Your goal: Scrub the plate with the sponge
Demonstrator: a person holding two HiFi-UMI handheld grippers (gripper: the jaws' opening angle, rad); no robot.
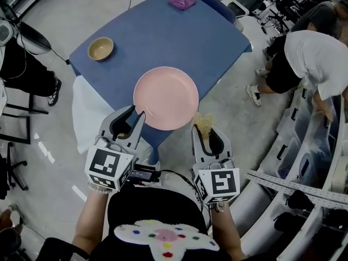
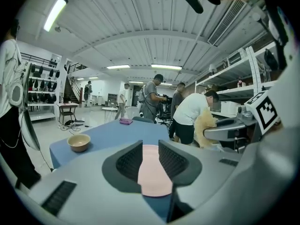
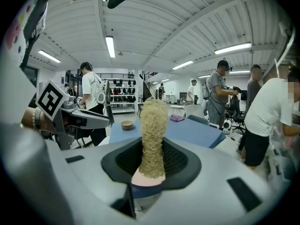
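A round pink plate (image 1: pixel 166 98) lies near the front corner of the blue table (image 1: pixel 163 37). My left gripper (image 1: pixel 136 115) reaches its lower left rim, and the right fingertip overlaps that rim. In the left gripper view the jaws stand side by side with a narrow gap, and the plate (image 2: pixel 154 172) shows through it without the pads pressing on it. My right gripper (image 1: pixel 205 132) hovers off the table's edge, just right of the plate, shut on a yellowish fibrous sponge (image 1: pixel 204 124). The sponge (image 3: pixel 152 135) sticks up past the pads.
A tan bowl (image 1: pixel 100 48) sits at the table's far left corner and a purple cloth (image 1: pixel 182 0) at the far end. A white sheet (image 1: pixel 87 113) hangs by the left side. A person (image 1: pixel 312 64) bends over at right, beside shelving (image 1: pixel 304 162).
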